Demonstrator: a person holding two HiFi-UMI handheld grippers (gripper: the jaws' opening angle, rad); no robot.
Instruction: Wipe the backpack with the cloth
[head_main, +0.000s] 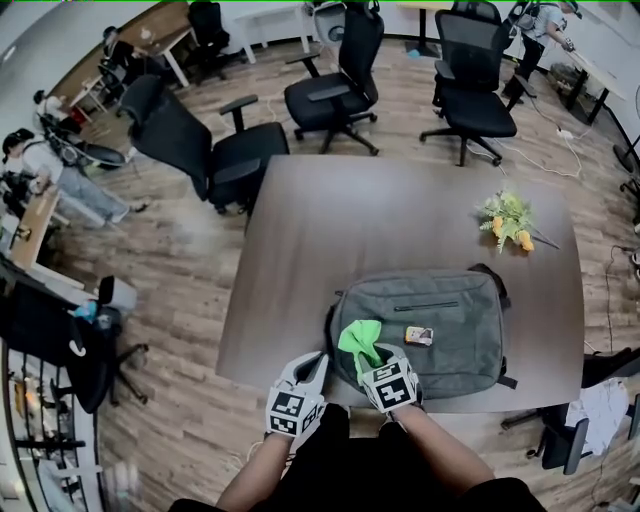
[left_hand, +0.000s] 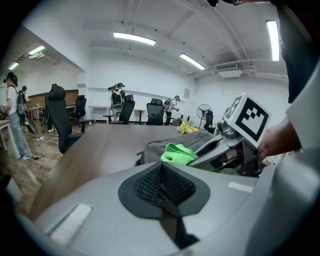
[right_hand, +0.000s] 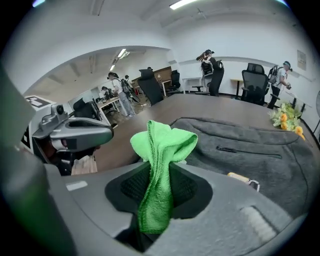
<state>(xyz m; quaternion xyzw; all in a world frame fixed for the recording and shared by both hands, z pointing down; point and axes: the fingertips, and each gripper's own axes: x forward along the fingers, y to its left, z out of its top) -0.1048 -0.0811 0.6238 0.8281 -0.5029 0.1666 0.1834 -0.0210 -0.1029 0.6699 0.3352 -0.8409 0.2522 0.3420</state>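
Your right tool (right_hand: 157, 192) pinches the soft, limp cloth (right_hand: 162, 145) by its bunched middle at the near edge of the backpack (head_main: 450, 320) lying flat on the worktop (head_main: 340, 230) — it should drape rather than push — while your left tool (left_hand: 162, 182) sits pressed together, empty.
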